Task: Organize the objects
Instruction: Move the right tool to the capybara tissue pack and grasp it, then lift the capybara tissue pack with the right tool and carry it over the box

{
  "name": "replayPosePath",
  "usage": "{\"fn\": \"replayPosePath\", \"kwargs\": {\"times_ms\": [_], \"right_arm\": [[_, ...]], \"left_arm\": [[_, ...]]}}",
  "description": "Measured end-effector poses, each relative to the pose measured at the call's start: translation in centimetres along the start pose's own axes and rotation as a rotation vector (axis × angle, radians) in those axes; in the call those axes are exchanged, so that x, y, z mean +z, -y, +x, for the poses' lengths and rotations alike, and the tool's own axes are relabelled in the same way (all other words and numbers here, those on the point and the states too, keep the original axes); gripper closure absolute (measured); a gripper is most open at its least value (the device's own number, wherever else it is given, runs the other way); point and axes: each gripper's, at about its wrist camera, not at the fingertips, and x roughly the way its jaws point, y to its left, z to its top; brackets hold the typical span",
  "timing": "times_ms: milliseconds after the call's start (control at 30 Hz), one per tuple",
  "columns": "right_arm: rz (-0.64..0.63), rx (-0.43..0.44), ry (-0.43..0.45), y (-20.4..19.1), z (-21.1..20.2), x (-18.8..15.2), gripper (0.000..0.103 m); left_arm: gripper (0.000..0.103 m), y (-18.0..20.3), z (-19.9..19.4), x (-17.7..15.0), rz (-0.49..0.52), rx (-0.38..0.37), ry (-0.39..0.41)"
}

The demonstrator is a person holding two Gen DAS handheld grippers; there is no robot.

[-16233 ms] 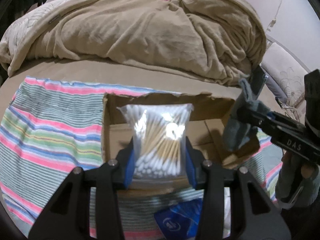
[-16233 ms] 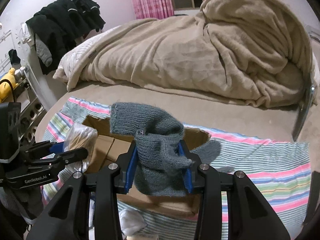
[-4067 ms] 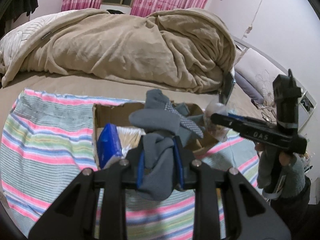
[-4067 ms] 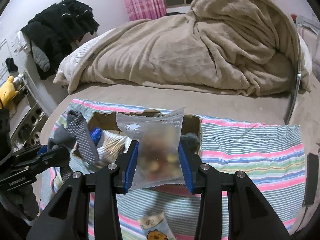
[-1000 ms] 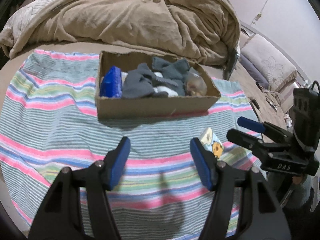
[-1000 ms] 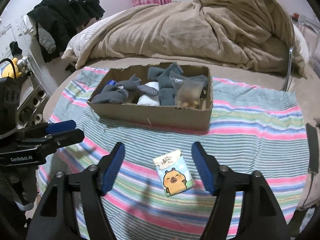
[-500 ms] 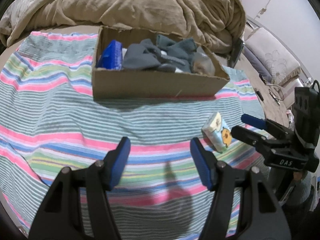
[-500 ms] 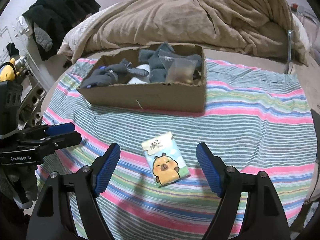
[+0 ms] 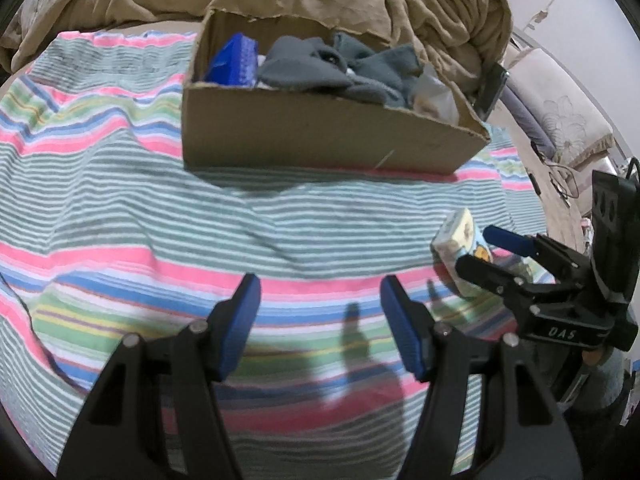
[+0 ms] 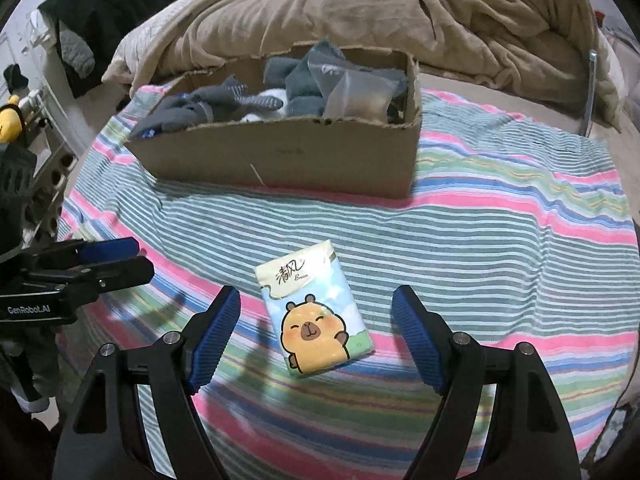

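A tissue pack with a cartoon capybara (image 10: 316,314) lies flat on the striped cloth, between the fingers of my open right gripper (image 10: 318,308), which straddles it without touching. It also shows in the left wrist view (image 9: 460,248), partly behind the right gripper (image 9: 478,250). My left gripper (image 9: 320,294) is open and empty over bare cloth; it shows at the left of the right wrist view (image 10: 138,258). The cardboard box (image 10: 288,156) behind holds grey socks (image 10: 224,102), a clear bag (image 10: 356,94) and a blue pack (image 9: 234,60).
The striped cloth (image 10: 500,232) covers the bed. A rumpled tan blanket (image 10: 380,8) lies behind the box. Dark clothes (image 10: 100,4) hang at the far left. A pillow (image 9: 560,120) lies at the right.
Both grippers have moved lower and closer to the cloth. My right gripper has come down around the tissue pack, which now lies between its open fingers.
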Motion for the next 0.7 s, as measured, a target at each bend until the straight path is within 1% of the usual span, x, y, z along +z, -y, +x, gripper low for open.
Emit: {"fn": "replayPosePath", "kwargs": {"times_ms": [133,200,267,300,367,467,700], "right_arm": [[-0.014,-0.01,-0.032,-0.2,1.0,-0.1,0.022],[-0.008,-0.008,-0.044,0.0,1.4,0.0,0.026],[0.006,0.003,-0.048,0.3,1.5,0.1,0.037],[0.015,0.017,-0.048,0.6,1.4,0.1,0.04],[0.035,0.036,-0.047,0.9,1.4,0.1,0.049],[0.052,0.052,-0.042,1.2,1.1,0.3,0.052],[0.056,0.071,0.007,0.7,-1.0,1.2,0.052]], "left_arm": [[0.039,-0.1,0.4,0.0,0.007,0.013,-0.005],[0.039,0.1,0.6,0.0,0.016,0.019,-0.004],[0.039,0.2,0.6,0.0,0.019,0.018,-0.004],[0.039,0.2,0.6,0.1,0.019,0.017,-0.003],[0.039,0.3,0.5,0.1,0.018,0.012,-0.001],[0.039,0.3,0.2,0.2,0.017,0.005,0.006],[0.039,-0.3,-2.0,0.9,0.008,-0.016,0.048]]}}
